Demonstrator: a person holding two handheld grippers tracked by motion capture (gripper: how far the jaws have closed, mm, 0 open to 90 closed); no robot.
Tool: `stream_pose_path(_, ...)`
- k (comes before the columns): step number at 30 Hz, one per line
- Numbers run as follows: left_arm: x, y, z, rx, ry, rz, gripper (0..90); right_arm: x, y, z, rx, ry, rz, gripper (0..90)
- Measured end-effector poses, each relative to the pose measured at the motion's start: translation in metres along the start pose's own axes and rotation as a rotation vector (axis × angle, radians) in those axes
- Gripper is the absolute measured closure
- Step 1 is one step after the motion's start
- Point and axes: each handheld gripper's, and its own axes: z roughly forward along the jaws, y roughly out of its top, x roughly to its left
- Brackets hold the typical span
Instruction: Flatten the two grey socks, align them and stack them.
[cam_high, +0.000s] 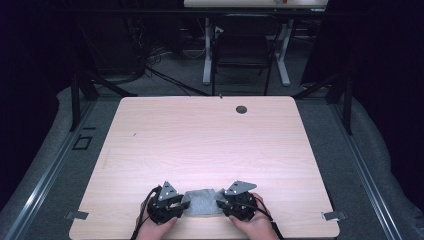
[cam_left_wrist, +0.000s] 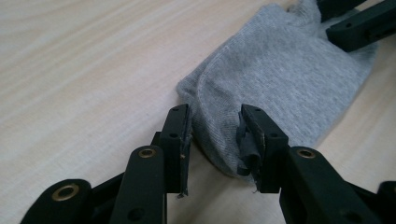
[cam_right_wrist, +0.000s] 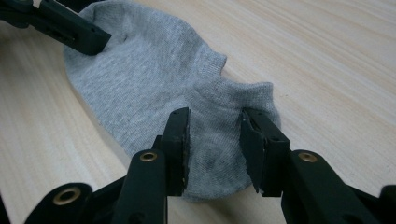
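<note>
The pale wood-grain rectangular counter (cam_high: 200, 145) fills the middle of the high view, standing on grey carpeted floor (cam_high: 360, 165) with a dark metal-framed chair (cam_high: 242, 50) and the white legs of a second desk (cam_high: 245, 45) beyond its far edge. A small round dark grommet hole (cam_high: 241, 109) sits near the counter's far edge, right of centre. At the near edge, midway along, lies a small grey knitted ankle sock (cam_high: 202, 202), flat on the wood, with one end toward each hand. The person's left hand (cam_high: 155, 229) and right hand (cam_high: 257, 227) enter from the bottom, each holding a device topped by a grey three-cornered plate. The left hand-held gripper (cam_high: 184, 204) stands at the sock's left end; in the left gripper view its black jaws (cam_left_wrist: 215, 140) are parted, with the sock's edge lying between them, the fabric touching the pad of the jaw on the right of that view and a narrow gap showing at the other jaw. It is not clamped on the cloth. The right hand-held gripper (cam_high: 220, 201) stands at the sock's right end; in the right gripper view (cam_right_wrist: 215, 140) its jaws are likewise apart, straddling the cuff end of the sock (cam_right_wrist: 159, 79), with fabric visible between the pads and neither pad pressed closed on it. The opposite gripper's jaw tip rests on the sock's far end in each gripper view.
</note>
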Motion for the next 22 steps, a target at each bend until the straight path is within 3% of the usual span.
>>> stream_pose_path(6, 0.011, 0.010, 0.009, -0.008, 0.026, 0.006, 64.0, -0.004, 0.006, 0.007, -0.019, -0.037, 0.009, 61.0)
stream_pose_path(14, 0.020, 0.016, 0.014, -0.025, 0.024, -0.032, 62.6, -0.012, 0.012, 0.012, -0.029, -0.043, 0.010, 55.8)
stream_pose_path(22, 0.022, 0.017, -0.005, -0.096, -0.009, -0.066, 46.6, -0.006, 0.019, -0.012, -0.125, -0.031, -0.032, 46.3)
